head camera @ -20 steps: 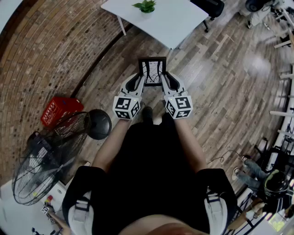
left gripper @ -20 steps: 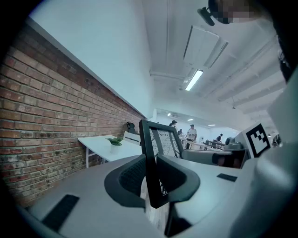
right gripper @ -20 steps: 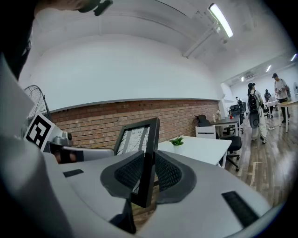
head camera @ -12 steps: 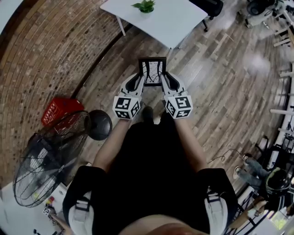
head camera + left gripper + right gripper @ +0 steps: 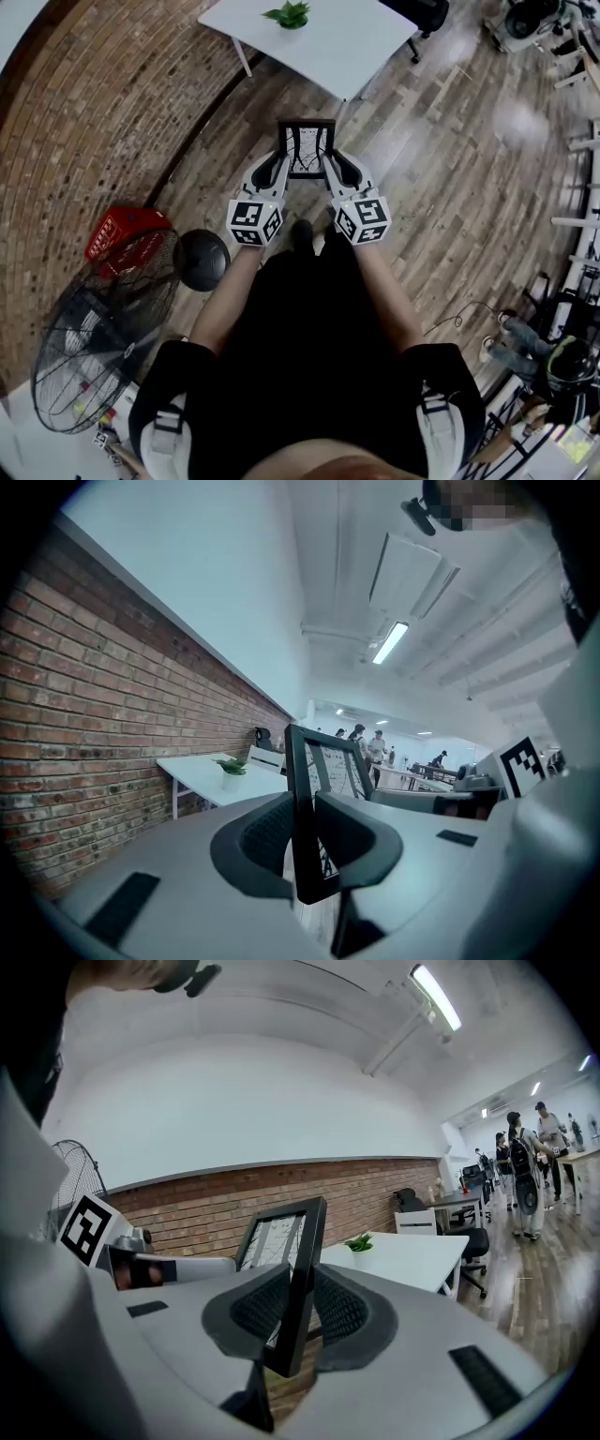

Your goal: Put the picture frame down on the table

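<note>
I'm stepping forward, and the table [image 5: 361, 42] at top centre is drawing slightly nearer. My left gripper [image 5: 280, 165] and right gripper [image 5: 332, 165] are each clamping one side of the frame [image 5: 307, 150], mid-picture over the floor. I'm judging it best to keep it level and aim clear of the plant [image 5: 292, 14].

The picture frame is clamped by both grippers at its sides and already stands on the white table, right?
No: the head view shows the picture frame, clamped by the left gripper and right gripper, held over the wooden floor, short of the white table.
</note>
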Available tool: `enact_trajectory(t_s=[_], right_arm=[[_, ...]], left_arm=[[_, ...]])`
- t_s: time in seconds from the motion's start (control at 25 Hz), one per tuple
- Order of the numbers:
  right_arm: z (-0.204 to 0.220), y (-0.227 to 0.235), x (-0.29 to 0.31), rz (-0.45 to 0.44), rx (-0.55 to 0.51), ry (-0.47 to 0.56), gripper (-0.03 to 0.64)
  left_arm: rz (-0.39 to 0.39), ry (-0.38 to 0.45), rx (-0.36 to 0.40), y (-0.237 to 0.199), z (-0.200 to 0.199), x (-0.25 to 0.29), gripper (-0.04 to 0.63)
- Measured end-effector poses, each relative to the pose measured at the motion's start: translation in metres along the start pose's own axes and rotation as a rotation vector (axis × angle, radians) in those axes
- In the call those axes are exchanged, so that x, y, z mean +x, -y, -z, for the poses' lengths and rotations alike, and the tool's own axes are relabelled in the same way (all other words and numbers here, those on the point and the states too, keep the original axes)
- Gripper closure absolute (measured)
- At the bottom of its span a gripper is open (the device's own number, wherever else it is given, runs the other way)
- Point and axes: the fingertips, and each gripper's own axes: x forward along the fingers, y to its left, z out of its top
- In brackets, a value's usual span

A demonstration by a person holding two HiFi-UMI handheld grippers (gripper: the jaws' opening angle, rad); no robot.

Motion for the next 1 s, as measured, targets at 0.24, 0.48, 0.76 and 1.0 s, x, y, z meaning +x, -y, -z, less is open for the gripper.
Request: enact_trajectory(t_s=[0.24,0.48,0.76,1.0], right_arm=[[0.007,0.009,-0.001,0.015,0.025,-0.01,0.541],[0.002,0.023,0.013,0.006,0.02,-0.024,0.541],[-0.002,0.042,0.024,0.044,0.047,-0.011,0.541],[-0.005,0.067,0.037,0.054,0.061,-0.019,0.543]], left_arm=[[0.011,-0.017,0.005,0.004,0.004,0.006,0.512],[-0.006,-0.034,0.001,0.0,0.002,0.025,0.512],[0.001,-0.049,0.009,-0.003,-0.003,0.051,0.512],[0.007,-0.059,0.004,-0.001,-0.003,0.075,0.512]])
